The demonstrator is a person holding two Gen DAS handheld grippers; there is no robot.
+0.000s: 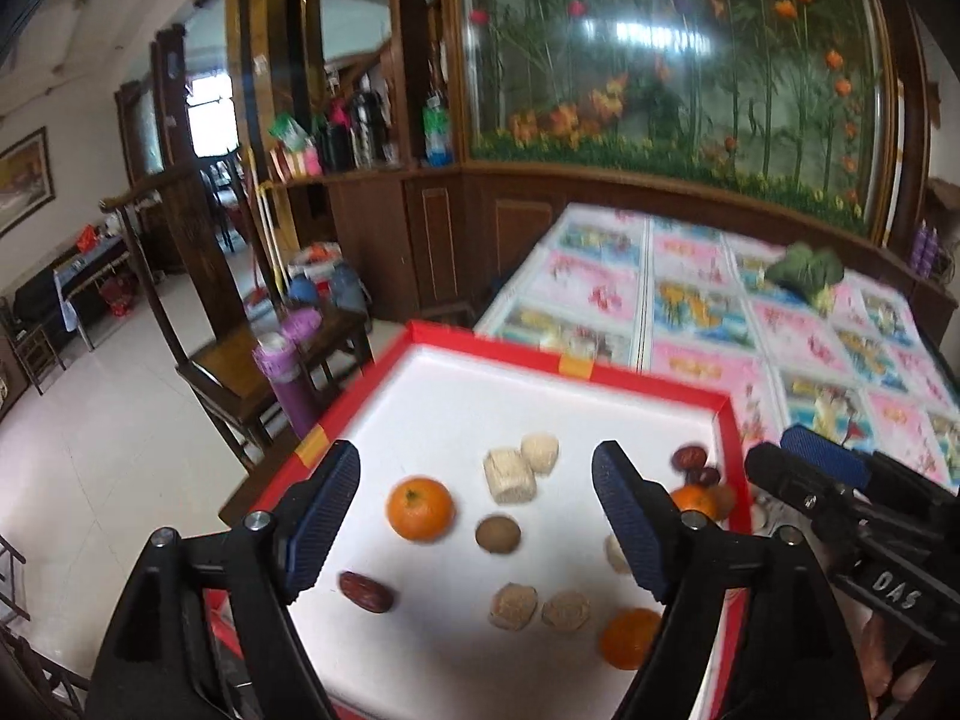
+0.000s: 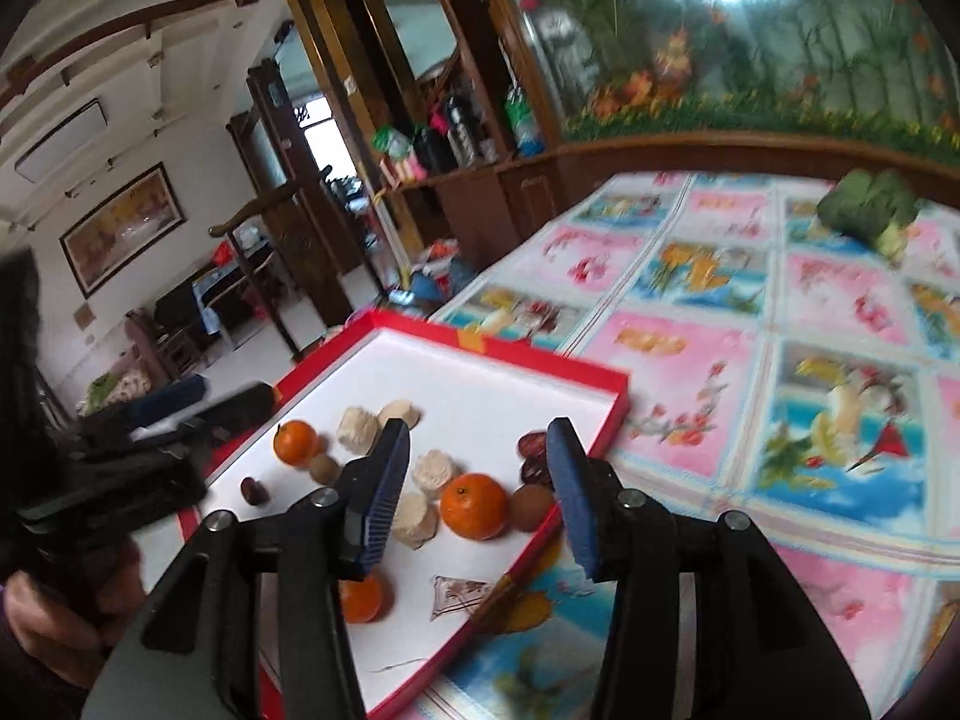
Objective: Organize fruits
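A red-rimmed white tray (image 1: 576, 363) holds the fruit and snacks. In the left wrist view, an orange (image 1: 419, 508), a brown round fruit (image 1: 497, 534) and a red date (image 1: 365, 591) lie under my open, empty left gripper (image 1: 474, 465). Another orange (image 1: 630, 639) sits near the front. A third orange (image 2: 474, 506), a brown fruit (image 2: 531, 507) and two dates (image 2: 534, 456) lie by the tray's right rim, below my open, empty right gripper (image 2: 477, 429). Pale cakes (image 2: 357, 429) are scattered between them.
The tray (image 2: 621, 396) rests at the corner of a table with a floral cloth (image 2: 780, 330). A green leafy vegetable (image 1: 804, 270) lies far back on the cloth. A wooden chair (image 1: 228, 372) with a purple bottle (image 1: 282, 372) stands left of the table. A clear wrapper (image 2: 459, 594) lies in the tray.
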